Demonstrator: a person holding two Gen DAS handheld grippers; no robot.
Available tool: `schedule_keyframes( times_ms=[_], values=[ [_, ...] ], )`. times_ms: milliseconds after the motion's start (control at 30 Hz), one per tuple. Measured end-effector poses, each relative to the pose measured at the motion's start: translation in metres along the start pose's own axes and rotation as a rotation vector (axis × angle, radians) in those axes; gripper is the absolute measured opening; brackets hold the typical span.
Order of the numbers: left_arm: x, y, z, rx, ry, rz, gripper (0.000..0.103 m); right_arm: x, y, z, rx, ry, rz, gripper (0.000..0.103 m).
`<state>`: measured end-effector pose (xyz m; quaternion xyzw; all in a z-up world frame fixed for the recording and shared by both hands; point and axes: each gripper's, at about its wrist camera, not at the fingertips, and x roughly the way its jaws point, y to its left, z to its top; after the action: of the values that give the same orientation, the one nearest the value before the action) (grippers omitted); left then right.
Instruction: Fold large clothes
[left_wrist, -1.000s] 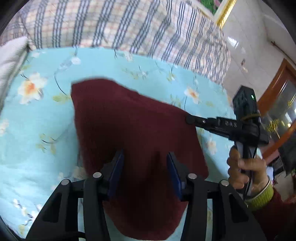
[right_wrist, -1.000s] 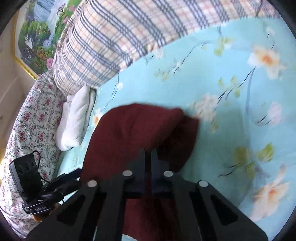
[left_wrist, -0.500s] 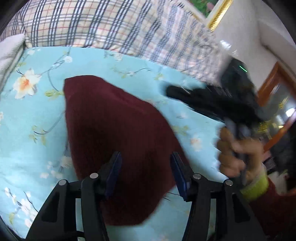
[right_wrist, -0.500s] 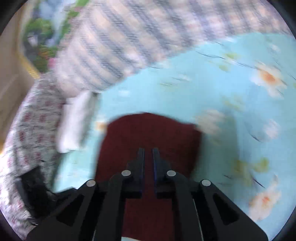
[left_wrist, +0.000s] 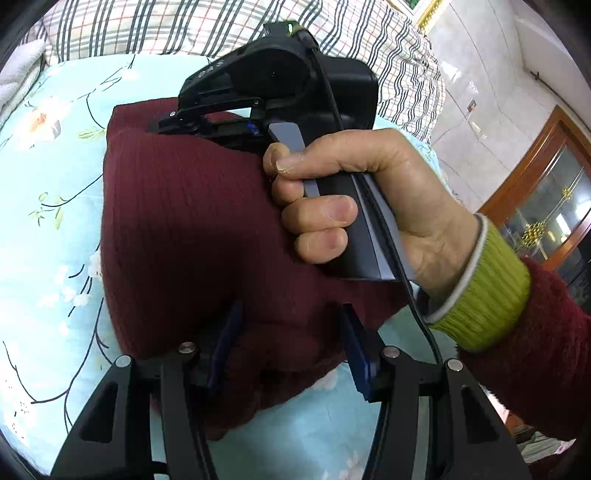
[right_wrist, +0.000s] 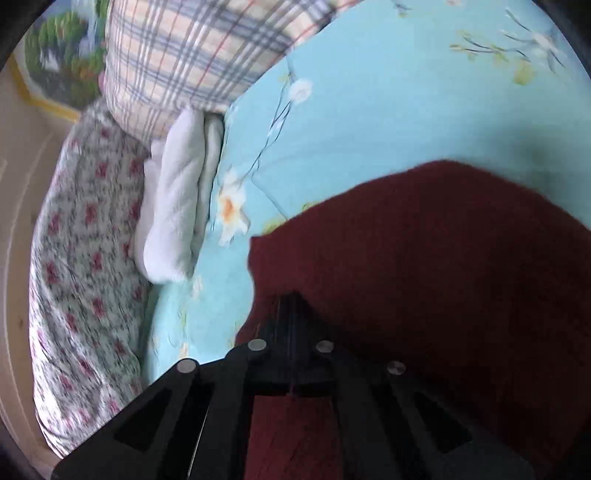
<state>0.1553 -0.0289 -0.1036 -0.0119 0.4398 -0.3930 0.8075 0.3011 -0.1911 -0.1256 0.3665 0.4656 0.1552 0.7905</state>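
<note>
A dark red ribbed knit garment (left_wrist: 184, 229) lies folded on the light blue floral bedsheet (left_wrist: 48, 206). My left gripper (left_wrist: 291, 332) is open, its blue-padded fingers low over the garment's near part. My right gripper (right_wrist: 290, 306) is shut, its tips pressed together over the garment's (right_wrist: 443, 266) left edge; whether cloth is pinched between them is not visible. In the left wrist view the right gripper's black body (left_wrist: 280, 85) and the hand holding it cross over the garment's far edge.
A plaid quilt (left_wrist: 166, 26) lies along the far side of the bed. A white folded towel (right_wrist: 173, 206) and a floral pillow (right_wrist: 81, 266) lie at the bed's left. A wooden cabinet (left_wrist: 554, 192) stands to the right.
The right gripper and hand swung left across the garment, from its right side to its far left edge. The right jaws went from slightly parted to shut. The left gripper stayed open.
</note>
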Motion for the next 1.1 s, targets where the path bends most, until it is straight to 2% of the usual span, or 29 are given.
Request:
schedule_keyframes(
  times_ms=[133, 267, 300, 367, 467, 533, 600, 700, 800, 900, 1100],
  values=[
    [-0.006, -0.003, 0.005, -0.012, 0.014, 0.019, 0.054, -0.012, 0.014, -0.007, -0.052, -0.019, -0.028, 0.0],
    [-0.04, -0.002, 0.008, -0.056, -0.026, 0.016, 0.061, -0.06, 0.028, -0.02, -0.072, -0.088, -0.018, 0.002],
    [-0.05, -0.003, 0.008, -0.06, -0.046, 0.036, 0.072, -0.075, 0.028, -0.029, -0.079, -0.11, -0.024, 0.002],
    [-0.066, -0.003, 0.009, -0.074, -0.084, 0.094, 0.08, -0.108, 0.024, -0.053, -0.087, -0.136, -0.028, 0.002],
    [-0.073, 0.002, 0.011, -0.112, -0.111, 0.186, 0.08, -0.139, 0.012, -0.091, -0.077, -0.15, -0.068, 0.002],
    [-0.065, 0.007, 0.014, -0.157, -0.097, 0.25, 0.08, -0.147, 0.006, -0.111, -0.058, -0.147, -0.083, 0.002],
    [-0.05, 0.02, 0.016, -0.202, -0.056, 0.272, 0.079, -0.152, -0.002, -0.126, -0.038, -0.148, -0.094, 0.002],
    [-0.017, 0.028, 0.007, -0.167, 0.033, 0.329, 0.078, -0.147, -0.013, -0.142, -0.001, -0.132, -0.1, 0.002],
    [0.005, 0.041, -0.009, -0.179, 0.062, 0.298, 0.081, -0.135, -0.031, -0.151, 0.023, -0.094, -0.197, 0.001],
    [0.008, 0.05, -0.01, -0.223, 0.042, 0.266, 0.082, -0.135, -0.045, -0.152, 0.066, -0.11, -0.165, 0.0],
    [0.01, 0.047, -0.012, -0.198, 0.037, 0.272, 0.082, -0.136, -0.044, -0.15, 0.063, -0.123, -0.17, 0.0]
  ],
)
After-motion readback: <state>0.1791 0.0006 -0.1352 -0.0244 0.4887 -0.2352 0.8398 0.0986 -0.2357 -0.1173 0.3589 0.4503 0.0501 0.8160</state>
